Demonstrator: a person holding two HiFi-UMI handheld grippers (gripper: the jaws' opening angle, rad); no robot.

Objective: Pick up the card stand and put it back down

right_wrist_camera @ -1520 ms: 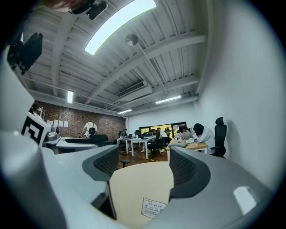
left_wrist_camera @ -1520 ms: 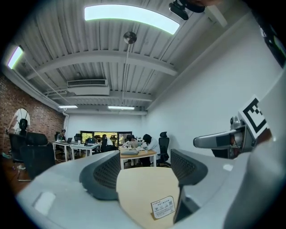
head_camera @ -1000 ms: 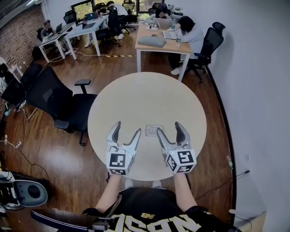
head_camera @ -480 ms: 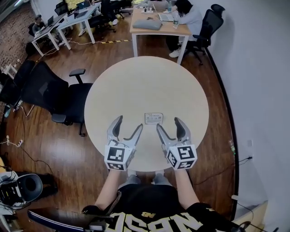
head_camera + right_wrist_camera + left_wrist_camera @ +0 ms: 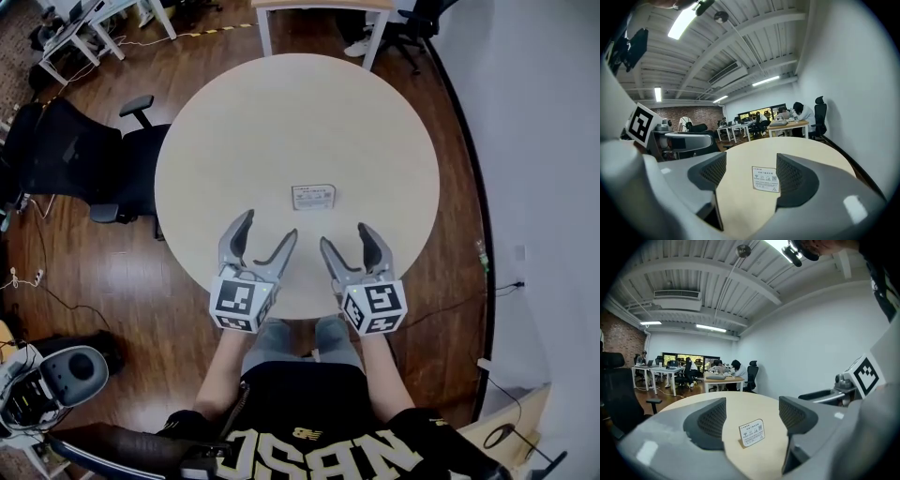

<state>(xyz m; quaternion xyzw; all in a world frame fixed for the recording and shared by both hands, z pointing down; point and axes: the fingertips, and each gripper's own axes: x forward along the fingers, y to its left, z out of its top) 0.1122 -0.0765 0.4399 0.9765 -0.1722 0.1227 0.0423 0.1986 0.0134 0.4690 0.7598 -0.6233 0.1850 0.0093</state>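
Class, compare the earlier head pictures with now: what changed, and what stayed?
The left tongs and right tongs drew back toward the table's near edge, so the card stand now lies ahead of their tips, not level with them. The view also tipped down. Nothing was gripped or released: both tongs stay open and empty, and the card stand is unmoved.

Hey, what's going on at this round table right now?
A person at the round table holds a two-jaw gripper in each hand. The left gripper and right gripper are side by side over the near edge, both with jaws apart and nothing between them. The card stand stands upright on the table just beyond them, and neither gripper touches it. The pickup has not started.
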